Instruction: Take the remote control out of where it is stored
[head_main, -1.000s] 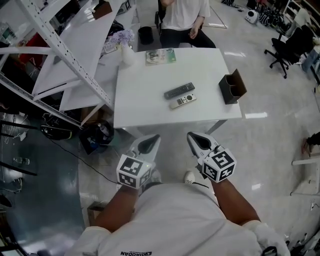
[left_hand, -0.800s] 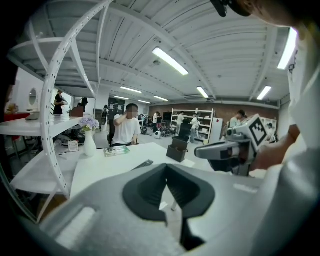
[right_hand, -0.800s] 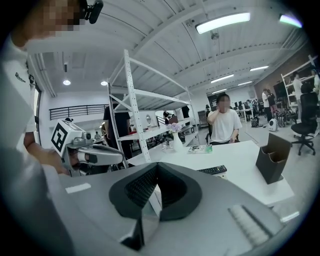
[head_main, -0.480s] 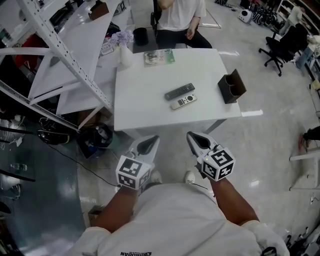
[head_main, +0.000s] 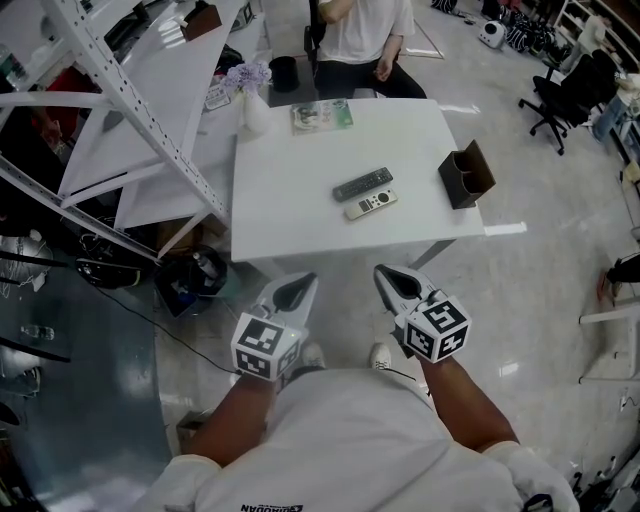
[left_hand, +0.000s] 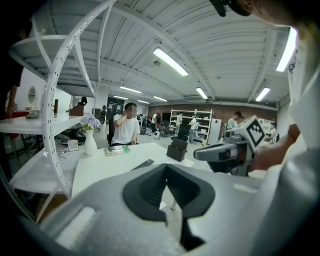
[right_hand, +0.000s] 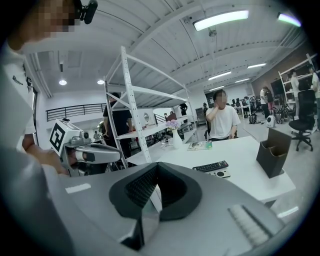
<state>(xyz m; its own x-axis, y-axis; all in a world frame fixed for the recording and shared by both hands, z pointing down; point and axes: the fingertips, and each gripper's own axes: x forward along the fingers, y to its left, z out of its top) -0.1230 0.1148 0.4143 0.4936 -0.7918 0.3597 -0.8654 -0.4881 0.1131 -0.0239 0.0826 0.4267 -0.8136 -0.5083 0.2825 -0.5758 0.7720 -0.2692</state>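
The pale floor (head_main: 540, 270) fills the right half and lower middle of the head view, with open room between the person and the near edge of the white surface (head_main: 290, 200) at upper centre. A white shelving rack (head_main: 130, 110) slants across the upper left, its lower leg just beside the surface's left edge. A seated person (head_main: 360, 40) is at the far edge, cut off by the top of the frame. An office chair (head_main: 560, 95) stands well apart at the upper right.

A dark holder (head_main: 466, 174) stands at the surface's right edge; its inside is in shadow and cannot be read. A booklet (head_main: 322, 115) lies at the far edge, and a vase (head_main: 255, 108) stands on the far left corner.

The dark remote (head_main: 362, 184) and the white remote (head_main: 370, 204) lie side by side in the middle of the surface, out of the holder, with bare surface all round them.

The left gripper (head_main: 296, 288) and right gripper (head_main: 392, 280) hover at lower centre, short of the near edge. Each has its fingers pressed together, pinching nothing and touching nothing.
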